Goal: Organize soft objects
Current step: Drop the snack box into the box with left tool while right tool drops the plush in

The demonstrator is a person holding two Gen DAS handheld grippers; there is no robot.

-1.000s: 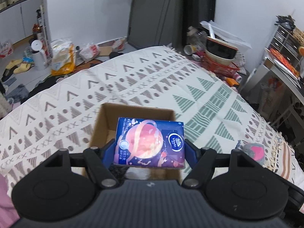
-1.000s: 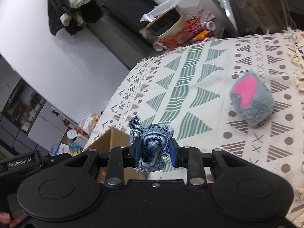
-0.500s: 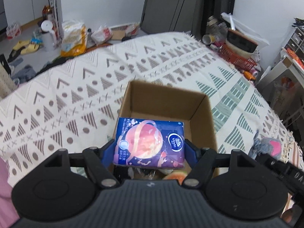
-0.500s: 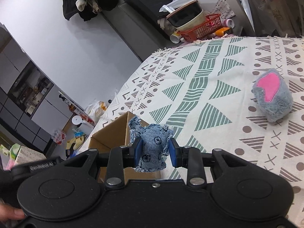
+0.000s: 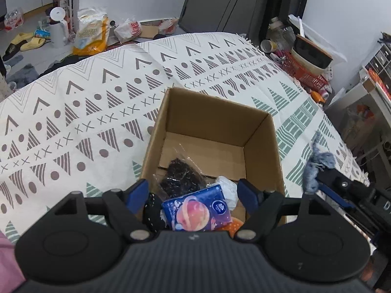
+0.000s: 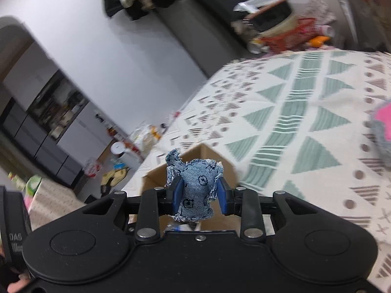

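An open cardboard box [image 5: 259,131] stands on the patterned bedspread [image 5: 80,112]. My left gripper [image 5: 194,193] hangs over the box's near end, its jaws opening. The blue tissue pack [image 5: 196,211] lies below them inside the box, free of the pads, on top of a black bagged item [image 5: 182,174] and white plastic [image 5: 228,186]. My right gripper [image 6: 199,193] is shut on a small denim pouch [image 6: 195,188] and hovers near the box [image 6: 207,153]; in the left wrist view the pouch [image 5: 319,162] shows at the box's right side. A grey and pink plush [image 6: 382,129] lies on the bed at far right.
Floor clutter lies beyond the bed: a yellow bag [image 5: 91,33], a white kettle [image 5: 58,28], slippers [image 5: 27,42]. A red basket with bowls [image 5: 308,69] and shelves [image 5: 381,73] stand right of the bed. A dark cabinet [image 5: 234,2] is behind.
The left jaws spread and the tissue pack dropped out of them into the box. The right gripper, holding the denim pouch, moved closer to the box, and its view shifted away from the plush.
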